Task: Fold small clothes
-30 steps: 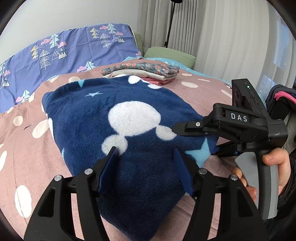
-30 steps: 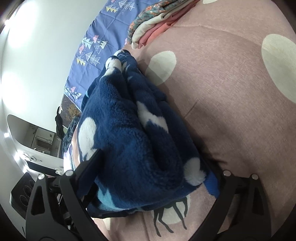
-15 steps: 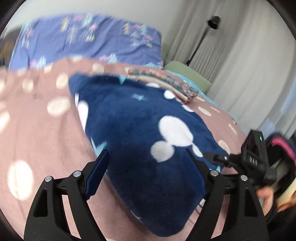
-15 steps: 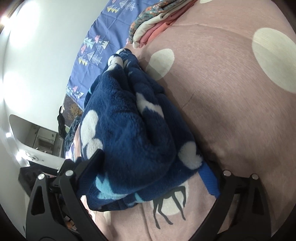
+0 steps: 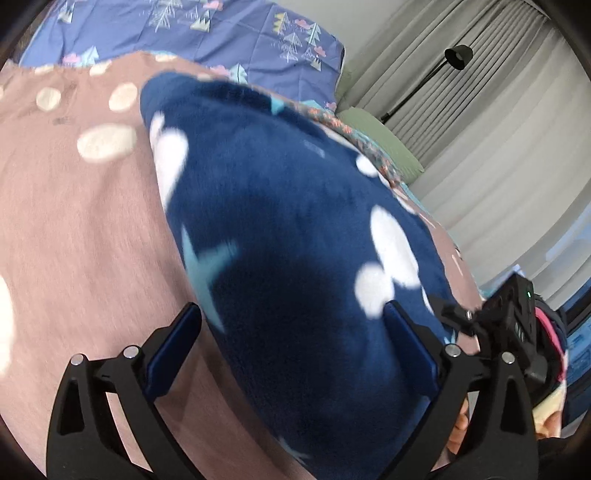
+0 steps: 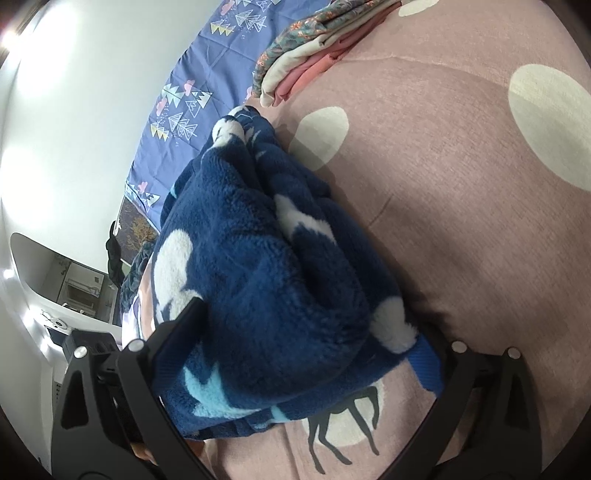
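Note:
A navy fleece garment [image 5: 295, 229] with white blobs and pale blue stars lies spread on the pink dotted bedspread [image 5: 74, 221]. My left gripper [image 5: 291, 350] is open, hovering low over the garment's near end, one finger on each side of it. The right gripper [image 5: 491, 321] shows at the garment's right corner. In the right wrist view the right gripper [image 6: 295, 354] is wide open, with the bunched thick edge of the garment [image 6: 266, 280] lying between its fingers.
A stack of folded clothes [image 6: 314, 55] lies at the far side of the bedspread, next to a blue tree-print pillow [image 5: 184, 33] and a green pillow [image 5: 380, 144]. Curtains and a floor lamp [image 5: 458, 59] stand to the right.
My left gripper has swung left and dropped closer to the garment, and its fingers have spread wider. The right gripper has stayed at the garment's corner, still open.

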A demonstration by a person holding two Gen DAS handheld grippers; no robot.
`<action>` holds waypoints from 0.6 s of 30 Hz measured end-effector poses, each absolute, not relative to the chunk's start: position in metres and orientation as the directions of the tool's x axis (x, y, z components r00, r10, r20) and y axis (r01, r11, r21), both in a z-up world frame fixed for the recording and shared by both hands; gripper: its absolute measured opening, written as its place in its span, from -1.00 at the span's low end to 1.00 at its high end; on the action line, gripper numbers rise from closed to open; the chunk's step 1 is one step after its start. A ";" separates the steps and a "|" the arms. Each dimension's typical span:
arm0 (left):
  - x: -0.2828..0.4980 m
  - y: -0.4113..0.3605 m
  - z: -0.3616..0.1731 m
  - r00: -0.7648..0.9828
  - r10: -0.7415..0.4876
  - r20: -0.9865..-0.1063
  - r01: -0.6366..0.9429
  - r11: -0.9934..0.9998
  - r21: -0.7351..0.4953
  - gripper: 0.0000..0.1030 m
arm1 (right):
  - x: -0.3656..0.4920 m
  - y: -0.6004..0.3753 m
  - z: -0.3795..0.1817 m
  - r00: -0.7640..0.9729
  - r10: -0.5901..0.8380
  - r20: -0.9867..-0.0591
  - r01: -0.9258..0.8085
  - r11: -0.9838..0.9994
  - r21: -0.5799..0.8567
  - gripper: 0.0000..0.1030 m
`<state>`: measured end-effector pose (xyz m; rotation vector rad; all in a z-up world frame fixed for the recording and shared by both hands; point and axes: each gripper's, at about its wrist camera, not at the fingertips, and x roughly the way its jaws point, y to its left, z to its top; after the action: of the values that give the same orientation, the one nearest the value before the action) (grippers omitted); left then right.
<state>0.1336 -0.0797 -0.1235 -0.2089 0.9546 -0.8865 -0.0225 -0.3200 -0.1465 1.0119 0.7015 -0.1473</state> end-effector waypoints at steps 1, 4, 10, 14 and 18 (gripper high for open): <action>0.140 -0.081 -0.119 0.286 -0.730 -0.621 0.561 0.653 -0.509 0.92 | -0.023 -0.320 -0.147 0.775 0.201 -0.599 0.422 0.541 0.728 0.95; 0.167 -0.080 -0.112 0.332 -0.713 -0.618 0.503 0.688 -0.523 0.92 | -0.024 -0.321 -0.148 0.778 0.206 -0.594 0.412 0.546 0.730 0.95; 0.225 -0.080 -0.118 0.361 -0.685 -0.633 0.395 0.727 -0.562 0.92 | -0.027 -0.319 -0.148 0.783 0.196 -0.591 0.404 0.563 0.721 0.93; 0.259 -0.083 -0.126 0.380 -0.640 -0.668 0.365 0.767 -0.527 0.97 | -0.028 -0.316 -0.148 0.784 0.179 -0.594 0.411 0.567 0.714 0.93; 0.285 -0.085 -0.136 0.373 -0.634 -0.677 0.332 0.773 -0.541 0.97 | -0.029 -0.315 -0.147 0.787 0.172 -0.592 0.415 0.562 0.715 0.95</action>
<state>0.2848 -0.0855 -0.1360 -0.3397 1.0136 -0.6342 -0.0288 -0.3150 -0.1474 0.9819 0.6750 -0.1570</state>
